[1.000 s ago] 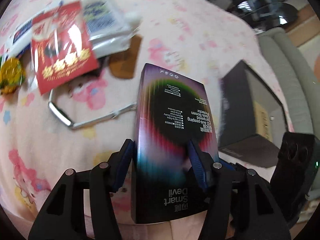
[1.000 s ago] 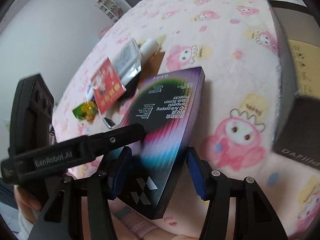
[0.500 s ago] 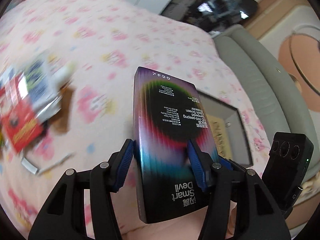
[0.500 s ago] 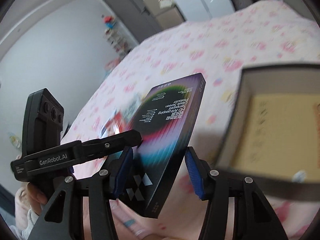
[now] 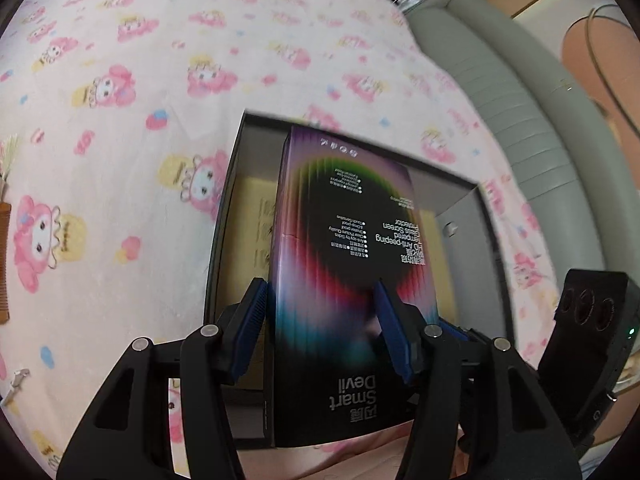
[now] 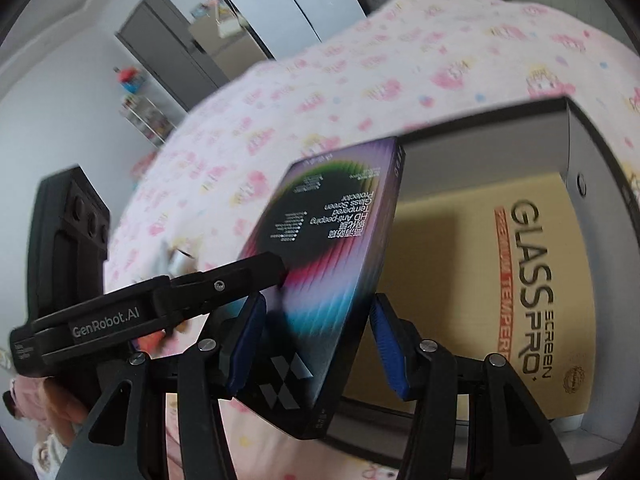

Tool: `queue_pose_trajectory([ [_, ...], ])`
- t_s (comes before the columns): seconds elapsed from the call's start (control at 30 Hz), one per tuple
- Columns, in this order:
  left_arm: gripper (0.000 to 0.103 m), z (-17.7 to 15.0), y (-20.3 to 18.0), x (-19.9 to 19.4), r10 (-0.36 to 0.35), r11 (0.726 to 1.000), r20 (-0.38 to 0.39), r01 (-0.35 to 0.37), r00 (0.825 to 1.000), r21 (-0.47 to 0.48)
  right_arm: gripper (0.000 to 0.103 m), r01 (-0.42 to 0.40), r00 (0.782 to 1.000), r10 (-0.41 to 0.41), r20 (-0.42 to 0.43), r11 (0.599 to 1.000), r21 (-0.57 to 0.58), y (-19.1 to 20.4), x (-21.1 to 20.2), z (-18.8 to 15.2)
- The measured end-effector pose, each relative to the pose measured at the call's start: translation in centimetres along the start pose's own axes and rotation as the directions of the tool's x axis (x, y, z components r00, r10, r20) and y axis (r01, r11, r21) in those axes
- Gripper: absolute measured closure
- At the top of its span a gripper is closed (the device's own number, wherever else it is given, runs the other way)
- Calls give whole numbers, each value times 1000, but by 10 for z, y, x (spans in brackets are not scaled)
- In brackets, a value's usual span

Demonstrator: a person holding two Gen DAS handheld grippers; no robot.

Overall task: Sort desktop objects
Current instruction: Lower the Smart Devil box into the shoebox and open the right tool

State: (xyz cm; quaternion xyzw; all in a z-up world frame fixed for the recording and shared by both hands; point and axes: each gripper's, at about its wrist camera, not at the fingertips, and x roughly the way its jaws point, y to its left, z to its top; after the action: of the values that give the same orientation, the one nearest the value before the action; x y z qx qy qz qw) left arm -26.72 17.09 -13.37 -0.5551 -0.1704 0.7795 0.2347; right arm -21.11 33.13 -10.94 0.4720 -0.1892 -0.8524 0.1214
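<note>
A dark rainbow-coloured screen protector box [image 5: 344, 272] is held in the air over an open black storage box [image 5: 472, 216]. My left gripper [image 5: 320, 320] is shut on the rainbow box by its flat faces. My right gripper [image 6: 316, 328] also has the rainbow box [image 6: 324, 264] between its blue pads; the left pad touches it, while a narrow gap shows at the right pad. A tan Glass Pro package [image 6: 512, 288] lies flat inside the black storage box [image 6: 568, 140]. My left gripper's finger [image 6: 224, 284] crosses the right wrist view.
The surface is a pink cartoon-print blanket [image 5: 120, 92]. A brown comb [image 5: 6, 248] lies at the left edge of the left wrist view. A grey sofa [image 5: 500, 88] runs along the far right. Small items [image 6: 180, 260] lie blurred on the blanket behind the left gripper.
Both grippers carried the rainbow box away from the pile of red packet and pouches, rightward, until it hangs over the open black storage box.
</note>
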Motion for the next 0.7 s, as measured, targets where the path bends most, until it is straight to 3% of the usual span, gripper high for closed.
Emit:
queue_pose_trajectory([
  [0.17, 55, -9, -2, 22, 105, 994, -49, -105, 993, 13, 53, 42, 993, -37, -114, 998, 43, -18, 22, -5],
  [0.3, 55, -11, -12, 26, 162, 985, -61, -158, 985, 65, 52, 86, 987, -83, -139, 996, 18, -19, 29, -8],
  [0.33, 60, -12, -14, 26, 174, 983, -60, -169, 983, 74, 52, 96, 984, -93, -153, 995, 15, -19, 32, -8],
  [0.5, 60, -21, -15, 14, 175, 981, -20, -173, 984, 87, 51, 202, 964, -202, -175, 979, -17, -21, 47, -12],
  [0.7, 60, -31, -8, 5, 178, 979, 0, -177, 984, 96, 51, 220, 944, -229, -239, 973, -64, -17, 72, -22],
])
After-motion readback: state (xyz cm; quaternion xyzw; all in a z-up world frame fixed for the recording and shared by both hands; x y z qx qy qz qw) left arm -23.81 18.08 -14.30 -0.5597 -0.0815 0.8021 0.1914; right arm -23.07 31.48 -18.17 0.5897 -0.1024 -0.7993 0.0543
